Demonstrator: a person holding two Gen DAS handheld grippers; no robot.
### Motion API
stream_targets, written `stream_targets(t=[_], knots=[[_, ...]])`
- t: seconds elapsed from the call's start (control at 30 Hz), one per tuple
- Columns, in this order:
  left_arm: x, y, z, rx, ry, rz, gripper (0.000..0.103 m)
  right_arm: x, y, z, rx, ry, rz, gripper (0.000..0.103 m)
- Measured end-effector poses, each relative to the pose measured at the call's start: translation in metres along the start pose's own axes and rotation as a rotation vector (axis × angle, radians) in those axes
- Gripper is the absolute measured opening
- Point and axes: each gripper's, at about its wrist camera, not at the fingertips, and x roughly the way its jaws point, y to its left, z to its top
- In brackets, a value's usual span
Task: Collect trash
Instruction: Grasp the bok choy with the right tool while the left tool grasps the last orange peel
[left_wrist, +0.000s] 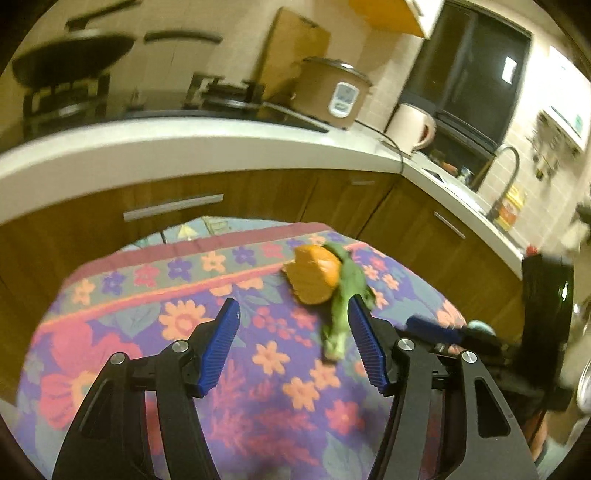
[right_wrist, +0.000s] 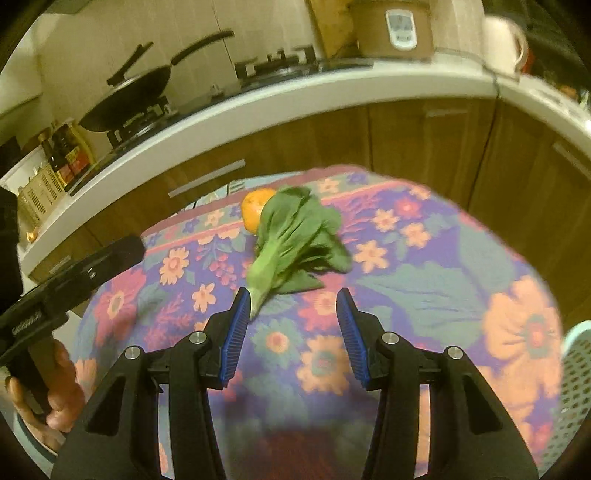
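Observation:
An orange peel (left_wrist: 314, 275) and a green leafy vegetable (left_wrist: 341, 314) lie together on the flowered tablecloth (left_wrist: 184, 325). My left gripper (left_wrist: 293, 308) hovers open just short of them, its right pad beside the vegetable's stalk. From the right wrist view the vegetable (right_wrist: 295, 236) covers most of the orange peel (right_wrist: 255, 208). My right gripper (right_wrist: 293, 295) is open and empty, its left pad next to the stalk's end. The other gripper (right_wrist: 74, 273), held in a hand (right_wrist: 55, 384), shows at the left.
A white counter (left_wrist: 184, 147) with wooden cabinets curves behind the table, carrying a wok (right_wrist: 125, 101), a stove, a rice cooker (left_wrist: 332, 92) and a kettle (left_wrist: 410, 127). A pale green perforated basket (right_wrist: 572, 387) sits at the right edge. A black bin (left_wrist: 546, 317) stands at the right.

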Motion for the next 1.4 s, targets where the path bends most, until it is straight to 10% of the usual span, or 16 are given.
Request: stream_targets(t=[0.4,0.63,0.9,1.2,1.4], knots=[[0.045,0.007,0.016,-0.082,0.039,-0.058,0.058,0.055,0.015,0.016,0.012,0.056,-0.053,0.044],[0.056,0.0,0.019,-0.079,0.055,-0.077,0.058,0.026,-0.002,0.008,0.032,0.009,-0.024,0.016],[0.083,-0.032,0.017,-0.031,0.093,-0.068,0.058,-0.012,-0.037,-0.003,0.037,-0.032,-0.047,0.015],[0.11,-0.054,0.013,0.061,0.068,0.123,0.06,-0.031,-0.05,-0.013,-0.024,-0.067,-0.045,0.015],[0.127,-0.04,0.017,-0.037,0.127,0.031,0.058,-0.039,-0.057,-0.015,-0.019,-0.089,-0.033,0.015]])
